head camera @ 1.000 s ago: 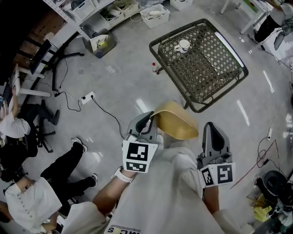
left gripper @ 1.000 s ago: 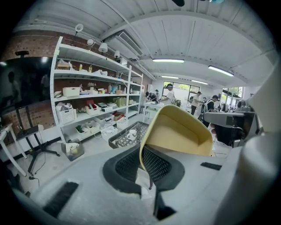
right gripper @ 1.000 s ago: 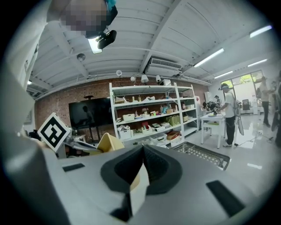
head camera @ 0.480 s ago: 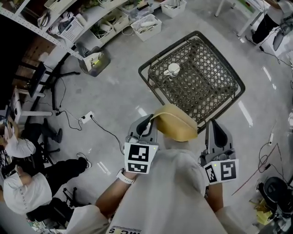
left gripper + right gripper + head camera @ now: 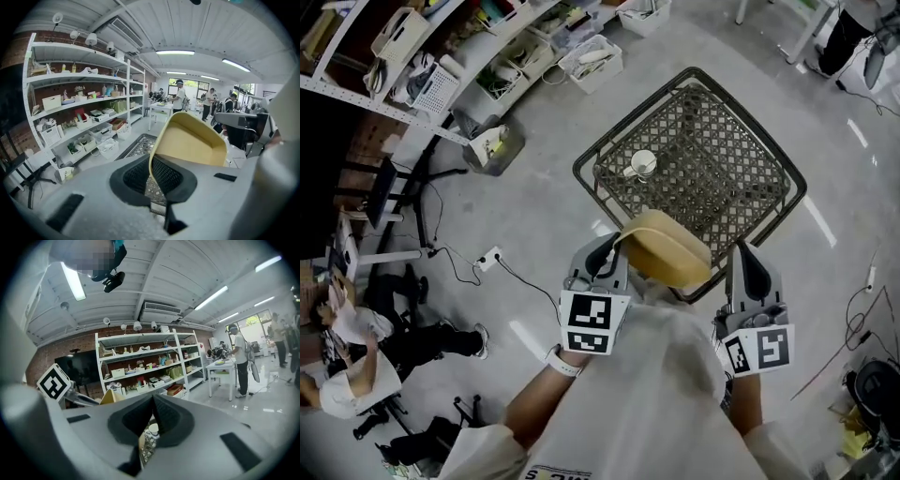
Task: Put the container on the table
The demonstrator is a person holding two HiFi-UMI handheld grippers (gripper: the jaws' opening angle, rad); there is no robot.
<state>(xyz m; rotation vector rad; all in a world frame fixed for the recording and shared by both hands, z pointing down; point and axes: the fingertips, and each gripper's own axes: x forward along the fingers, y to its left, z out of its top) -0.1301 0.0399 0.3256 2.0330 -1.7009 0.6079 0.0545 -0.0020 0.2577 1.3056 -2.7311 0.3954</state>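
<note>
Now, the container (image 5: 667, 249): a tan, shallow tub held up in the air and tilted, its open side turned towards the person. In the head view it overlaps the table's near corner. Whether it is truly above the top or just short of it cannot be told.
Left gripper (image 5: 607, 251): jaws pressed onto the container's rim, one pad inside the wall and one outside. It alone carries the container.
Right gripper (image 5: 749, 258): jaws pressed together with nothing between them, held level with the left one, beside the container but not touching it.
Table (image 5: 727, 173): a dark metal frame with a lattice top, standing on the grey floor, one corner towards the person.
Cup (image 5: 643, 164): white, upright, near the table's left corner. The rest of the top is bare.
Change: a second ago the table lay well ahead and to the right. It has since drawn in under both grippers while the grip on the rim stayed the same.
Meaning for the task: the approach looks nearly done and the set-down has not begun.
Next move, as a judgement: bring the container forward past the near edge, level it, lower it onto bare lattice away from the cup, then let go of the rim.
Risk: a one-sided pinch on a thin wall could let the container swing or slip.
</note>
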